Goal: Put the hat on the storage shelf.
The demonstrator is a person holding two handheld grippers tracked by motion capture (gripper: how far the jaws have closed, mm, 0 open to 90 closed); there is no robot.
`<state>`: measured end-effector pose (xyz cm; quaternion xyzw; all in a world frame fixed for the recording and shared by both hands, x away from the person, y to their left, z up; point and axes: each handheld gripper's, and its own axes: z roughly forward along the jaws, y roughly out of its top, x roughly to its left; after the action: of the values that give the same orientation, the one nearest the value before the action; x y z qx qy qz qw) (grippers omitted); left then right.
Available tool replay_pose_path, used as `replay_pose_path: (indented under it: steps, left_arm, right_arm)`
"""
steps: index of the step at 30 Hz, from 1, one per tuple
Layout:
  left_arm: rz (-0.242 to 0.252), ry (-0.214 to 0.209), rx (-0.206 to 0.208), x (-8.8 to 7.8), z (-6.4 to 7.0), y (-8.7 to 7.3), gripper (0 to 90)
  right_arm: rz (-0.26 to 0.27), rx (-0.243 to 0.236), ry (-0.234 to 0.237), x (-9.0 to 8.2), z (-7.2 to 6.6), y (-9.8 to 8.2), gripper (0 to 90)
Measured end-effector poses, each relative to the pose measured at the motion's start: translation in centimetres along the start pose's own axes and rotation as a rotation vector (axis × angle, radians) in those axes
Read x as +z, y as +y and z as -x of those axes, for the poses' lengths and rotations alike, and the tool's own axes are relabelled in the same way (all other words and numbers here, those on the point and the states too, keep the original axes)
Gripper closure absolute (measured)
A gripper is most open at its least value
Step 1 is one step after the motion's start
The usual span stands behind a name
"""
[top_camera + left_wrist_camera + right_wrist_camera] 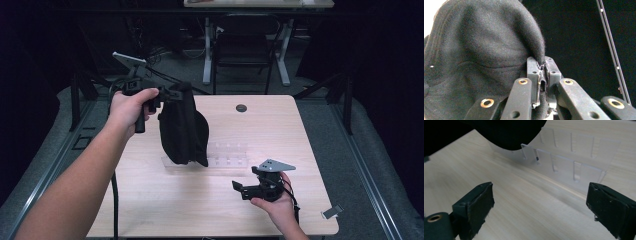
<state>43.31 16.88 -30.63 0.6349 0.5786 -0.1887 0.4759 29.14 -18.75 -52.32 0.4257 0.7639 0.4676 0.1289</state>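
- Right gripper sits low over the table, jaws wide, holding nothing.
- Left gripper pinches the black cap, hanging over the clear organizer.

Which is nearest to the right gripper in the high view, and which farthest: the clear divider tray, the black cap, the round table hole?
From the right gripper:
1. Clear divider tray, just beyond it, mid-table.
2. Black cap, farther left, hanging from the left gripper.
3. Round table hole, near the far edge.

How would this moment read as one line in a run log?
left gripper: shut on black cap, lifted | right gripper: open, empty | clear rack: on table
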Motion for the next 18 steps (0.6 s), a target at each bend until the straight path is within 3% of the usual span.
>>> replay_pose_path:
  steps: [3,5,10,14,18]
  left_arm:
    - [-0.005,-0.002,0.005,0.2,0.2,0.1,85.0]
    - [-0.006,-0.005,0.008,0.5,0.3,0.1,85.0]
    - [-0.013,-0.016,0.018,1.1,0.8,0.0,85.0]
    - [-0.014,-0.016,0.022,1.6,1.1,0.0,85.0]
    - [-0.017,-0.016,0.029,1.9,1.4,-0.1,85.0]
  right_arm:
    - [0.010,-0.034,-0.046,0.2,-0.5,0.6,20.7]
    - [0.028,-0.038,-0.025,0.4,-0.5,1.1,38.8]
    - [0.022,-0.031,0.037,1.3,-0.9,2.1,63.3]
    - [0.015,-0.041,0.065,1.9,-1.4,2.8,75.1]
    - [0.026,-0.064,0.119,2.1,-2.2,3.6,80.5]
